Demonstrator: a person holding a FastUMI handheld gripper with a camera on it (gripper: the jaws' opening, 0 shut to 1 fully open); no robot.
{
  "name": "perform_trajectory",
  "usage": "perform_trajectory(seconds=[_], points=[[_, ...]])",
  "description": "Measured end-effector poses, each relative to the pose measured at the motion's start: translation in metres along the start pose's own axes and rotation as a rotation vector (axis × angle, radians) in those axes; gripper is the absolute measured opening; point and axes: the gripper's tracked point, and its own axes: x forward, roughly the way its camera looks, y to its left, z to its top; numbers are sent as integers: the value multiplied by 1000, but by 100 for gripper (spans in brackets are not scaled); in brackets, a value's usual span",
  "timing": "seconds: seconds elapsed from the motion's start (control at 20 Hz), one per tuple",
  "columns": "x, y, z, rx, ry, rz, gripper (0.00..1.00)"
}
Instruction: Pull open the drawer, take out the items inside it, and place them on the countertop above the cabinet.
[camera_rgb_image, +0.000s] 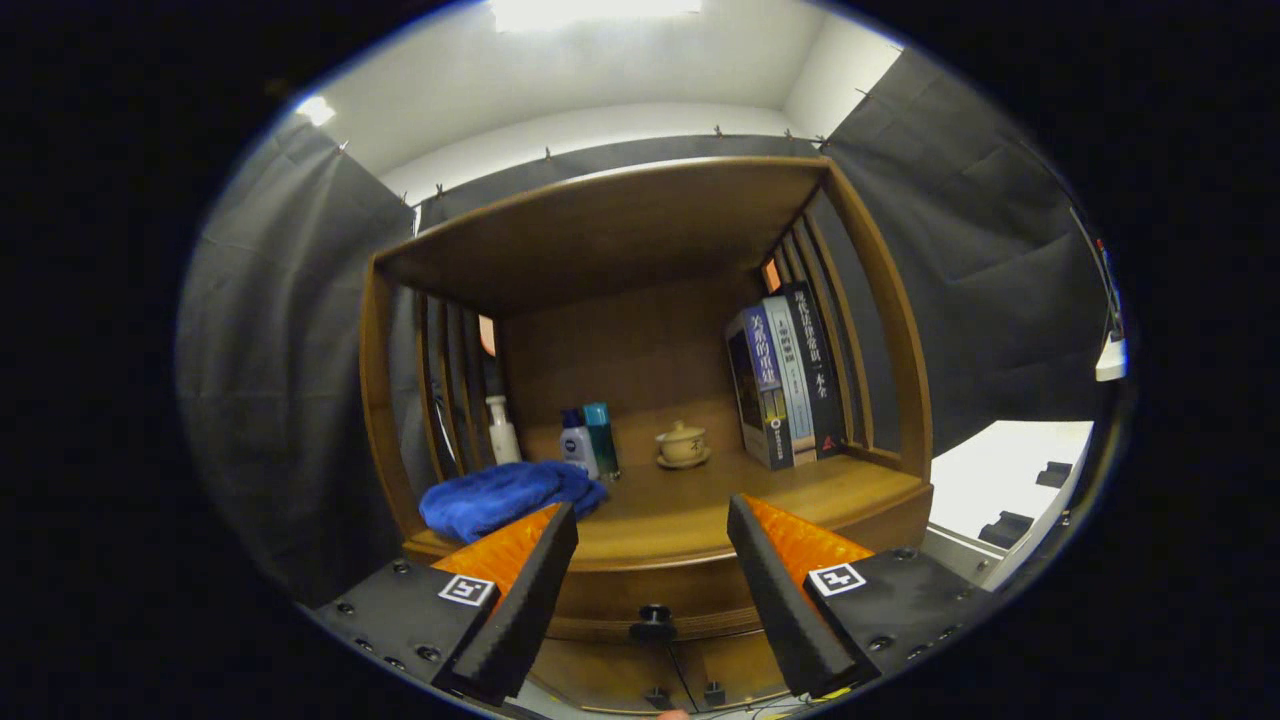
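Hand-held gripper (652, 570) hangs in front of a wooden cabinet, fingers spread wide apart, nothing between the pads.

Drawer (640, 598) sits shut under the surface (690, 515), its front flush with the cabinet face. Black round knob (653, 622) at the middle of the drawer front — it lies between the two fingers, just ahead of them and a little below the fingertips. The gap is nearly centred on it.

Drawer front runs long side to side, parallel to the front edge of the surface. Knob stem points straight out toward the gripper, so the pull looks to be straight back along the fingers' own line. Judgement: dip slightly, advance, close on the knob, then draw back. Fingers open left-right, which suits a round knob.

Drawer contents hidden; cannot tell what is inside.

On the surface:
- blue towel (508, 496) at the front left, just beyond the left finger
- white bottle (502, 430) and two small bottles (588, 443) behind it
- lidded cup on saucer (682, 444) mid-back
- books (785, 375) upright at right

Free room for placing looks best at front centre and right — between towel and books.

Task stage, as judged: the opening step, knob not yet touched.
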Motion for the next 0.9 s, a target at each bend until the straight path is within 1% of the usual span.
perform_trajectory(seconds=[0.05, 0.2, 0.35, 0.45, 0.6, 0.75, 0.85, 0.9], points=[[7, 3, -20, -10, 31, 12, 97], [25, -8, -77, -19, 125, -23, 96], [38, -4, -123, -31, 192, -3, 96], [41, -4, -140, -28, 211, -4, 94], [48, 1, -142, -8, 200, 9, 93], [49, -2, -143, 2, 190, -7, 80], [54, -1, -152, 17, 220, -9, 71], [57, -7, -157, 15, 226, -38, 67]])
